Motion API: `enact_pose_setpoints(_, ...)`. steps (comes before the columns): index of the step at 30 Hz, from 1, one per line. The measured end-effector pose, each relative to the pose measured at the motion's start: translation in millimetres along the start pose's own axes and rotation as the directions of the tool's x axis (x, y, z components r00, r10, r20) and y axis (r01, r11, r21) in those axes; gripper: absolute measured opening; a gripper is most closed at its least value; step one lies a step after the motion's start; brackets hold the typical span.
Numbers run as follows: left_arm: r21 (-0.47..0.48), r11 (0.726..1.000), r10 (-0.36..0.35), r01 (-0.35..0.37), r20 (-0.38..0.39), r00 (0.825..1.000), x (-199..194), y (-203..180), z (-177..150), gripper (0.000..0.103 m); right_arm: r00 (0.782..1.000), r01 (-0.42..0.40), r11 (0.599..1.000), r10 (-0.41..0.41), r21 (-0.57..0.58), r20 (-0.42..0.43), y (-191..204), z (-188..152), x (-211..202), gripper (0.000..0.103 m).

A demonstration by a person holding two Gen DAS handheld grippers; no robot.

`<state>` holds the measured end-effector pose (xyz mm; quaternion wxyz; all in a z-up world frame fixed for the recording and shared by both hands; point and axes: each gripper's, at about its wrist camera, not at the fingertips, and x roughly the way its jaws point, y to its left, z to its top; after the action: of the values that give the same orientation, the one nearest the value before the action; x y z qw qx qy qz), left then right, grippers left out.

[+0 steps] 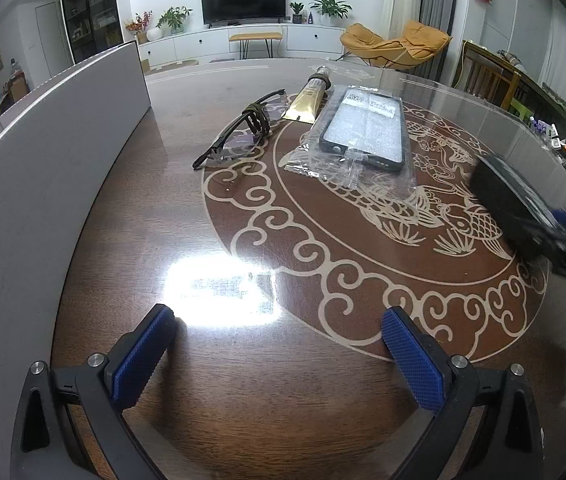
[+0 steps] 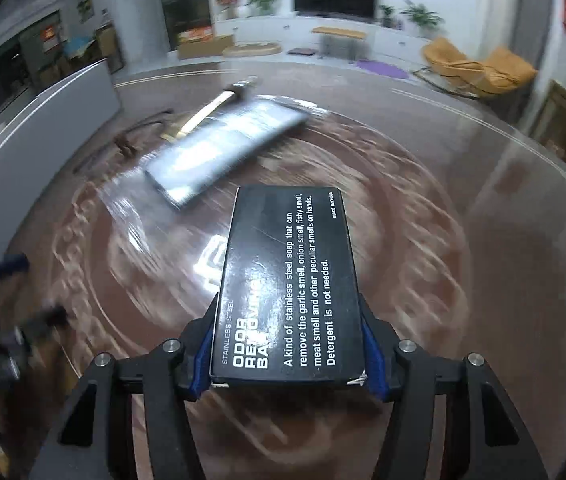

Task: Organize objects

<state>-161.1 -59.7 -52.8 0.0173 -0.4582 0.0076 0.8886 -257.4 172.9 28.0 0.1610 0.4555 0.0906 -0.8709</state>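
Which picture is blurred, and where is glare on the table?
Right wrist view: the brown patterned table is smeared by motion, yet the black printed cardboard box stays sharp. Left wrist view: sharp, with white glare on the table before the blue-padded left gripper.

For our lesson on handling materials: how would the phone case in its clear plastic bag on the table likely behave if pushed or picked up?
The phone case looks like a stiff frame, so it should probably hold its shape. Its clear plastic bag lies loose and crinkled, so a grip on the bag alone might slip or sag. On the glossy table it would likely slide rather than tip.
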Motion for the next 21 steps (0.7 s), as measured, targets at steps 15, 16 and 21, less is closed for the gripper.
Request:
enact_pose_setpoints(15, 0.000, 1.000, -0.001, 0.001, 0.000, 1.000, 0, 0, 0, 0.103, 0.997, 0.076, 0.992, -0.077, 0.099, 0.006, -41, -37, -5, 0.103)
enact_pose_setpoints(16, 0.000, 1.000, -0.001, 0.001, 0.000, 1.000, 0, 0, 0, 0.103, 0.997, 0.079, 0.992, -0.080, 0.103, 0.006, -41, -37, -5, 0.103)
enact_pose_setpoints(21, 0.000, 1.000, -0.001, 0.001, 0.001, 1.000, 0, 0, 0, 0.103, 0.996, 0.087, 0.990, -0.088, 0.113, 0.007, -44, -38, -6, 0.103)
